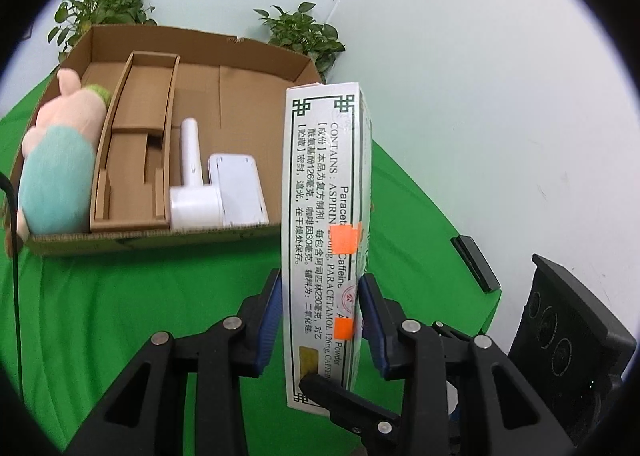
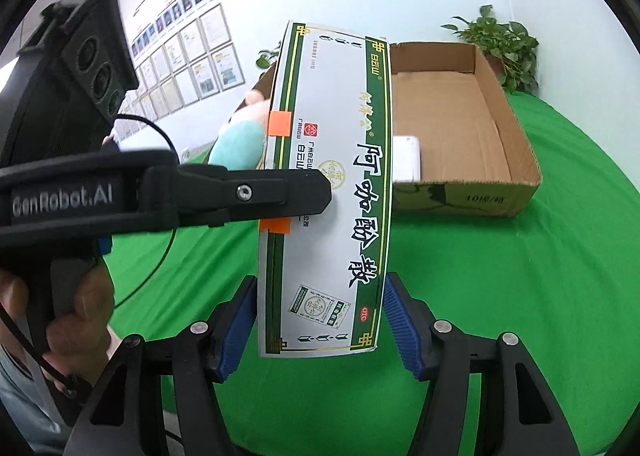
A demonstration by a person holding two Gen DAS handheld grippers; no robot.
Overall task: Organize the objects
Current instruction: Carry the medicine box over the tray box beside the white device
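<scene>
White-and-green cardboard medicine box (image 2: 328,192) held off the green counter (image 2: 500,276).
Both tongs clamp it: left tongs (image 1: 320,308), right tongs (image 2: 320,308). Orange tape tabs; print reads "PARACETAMOL", "ASPIRIN", "OTC".

- Left claw (image 1: 320,320): matte black plastic linkage arms, silver round screws at the pivots, blue ribbed pads on the fingers.
- Right claw (image 2: 320,320): same black arms, silver screws, blue pads.
- Black handle lettered "GenRobot.AI" in grey, thin black cable (image 2: 160,136) looping behind, three round lenses on its housing.
</scene>
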